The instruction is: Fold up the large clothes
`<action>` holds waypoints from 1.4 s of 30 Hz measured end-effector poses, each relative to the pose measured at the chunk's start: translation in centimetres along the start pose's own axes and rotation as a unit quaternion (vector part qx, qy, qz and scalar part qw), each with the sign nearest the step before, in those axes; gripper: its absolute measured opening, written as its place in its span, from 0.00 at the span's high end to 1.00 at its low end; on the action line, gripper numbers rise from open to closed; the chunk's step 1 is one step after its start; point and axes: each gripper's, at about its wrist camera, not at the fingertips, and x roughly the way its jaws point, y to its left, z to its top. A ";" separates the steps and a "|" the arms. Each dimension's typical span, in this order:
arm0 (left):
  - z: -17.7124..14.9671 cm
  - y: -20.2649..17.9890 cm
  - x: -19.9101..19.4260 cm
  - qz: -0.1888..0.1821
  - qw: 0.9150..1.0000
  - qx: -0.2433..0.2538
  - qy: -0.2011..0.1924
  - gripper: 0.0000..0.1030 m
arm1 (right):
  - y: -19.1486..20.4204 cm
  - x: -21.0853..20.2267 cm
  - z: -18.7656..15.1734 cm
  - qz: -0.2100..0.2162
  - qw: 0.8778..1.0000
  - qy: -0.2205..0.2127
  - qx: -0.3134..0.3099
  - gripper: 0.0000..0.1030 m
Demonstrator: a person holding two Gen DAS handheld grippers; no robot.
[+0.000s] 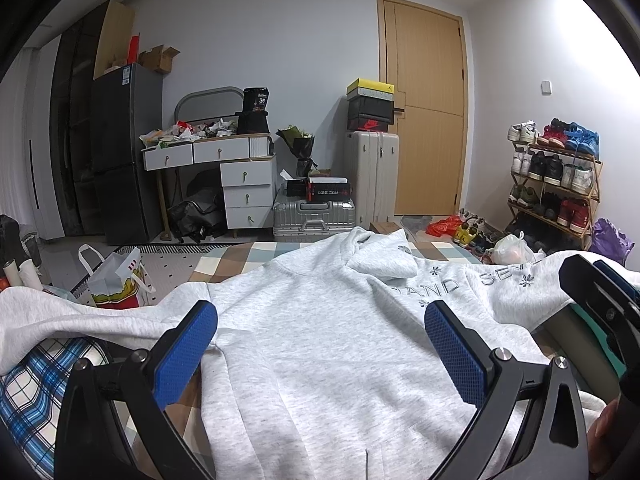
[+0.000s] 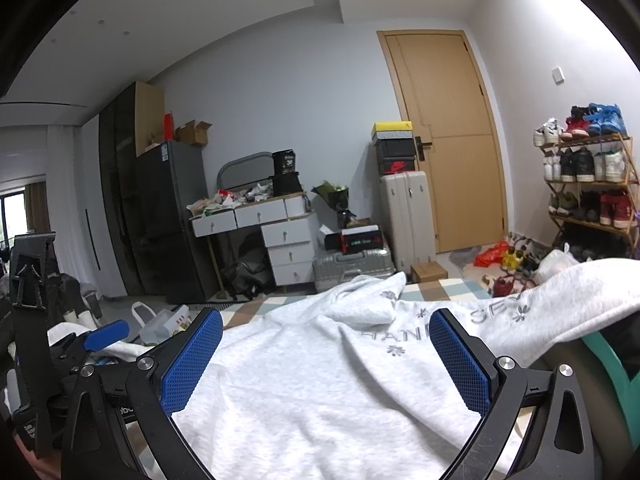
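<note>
The left wrist view showed our left gripper (image 1: 320,344) low over a big grey hoodie (image 1: 320,360); its 2 blue pads (image 1: 186,354) stood wide apart, and they held nothing; the hoodie lay spread flat on a checked blanket (image 1: 256,254); its hood (image 1: 380,260) was flopped over near the top, and we could read some pale letters and little flowers (image 1: 526,280) sewn on the chest; a blue plaid cloth (image 1: 36,384) peeked out under the hoodie on the left; at the right edge we saw a bit of our right gripper (image 1: 600,304) resting just beside the hoodie.

The right wrist view showed our right gripper (image 2: 326,360) over the same hoodie (image 2: 320,392); its 2 blue pads (image 2: 192,360) were wide apart too, with only grey cloth seen between them; we held nothing there; 1 sleeve (image 2: 580,292) was lifted up on the right side; our left gripper (image 2: 96,340) sat at the left edge.

Far off stood a wooden door (image 1: 428,100), a white desk with drawers (image 1: 240,176), a pale suitcase (image 1: 372,172) and a shoe rack (image 1: 556,188) full of shoes.
</note>
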 end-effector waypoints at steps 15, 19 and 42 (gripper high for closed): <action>-0.1 -0.8 0.1 -0.035 0.998 0.014 0.044 0.02 | -15.9 -2.6 2.8 -0.135 0.977 0.088 0.143 0.00; -0.1 -1.3 0.3 -0.037 0.998 0.022 0.053 0.02 | -24.2 -6.5 3.9 -0.212 0.950 0.105 0.201 0.00; -1.2 -4.2 1.9 -0.038 0.992 0.069 0.095 0.02 | -43.5 -8.2 4.7 -0.295 0.883 0.151 0.332 0.87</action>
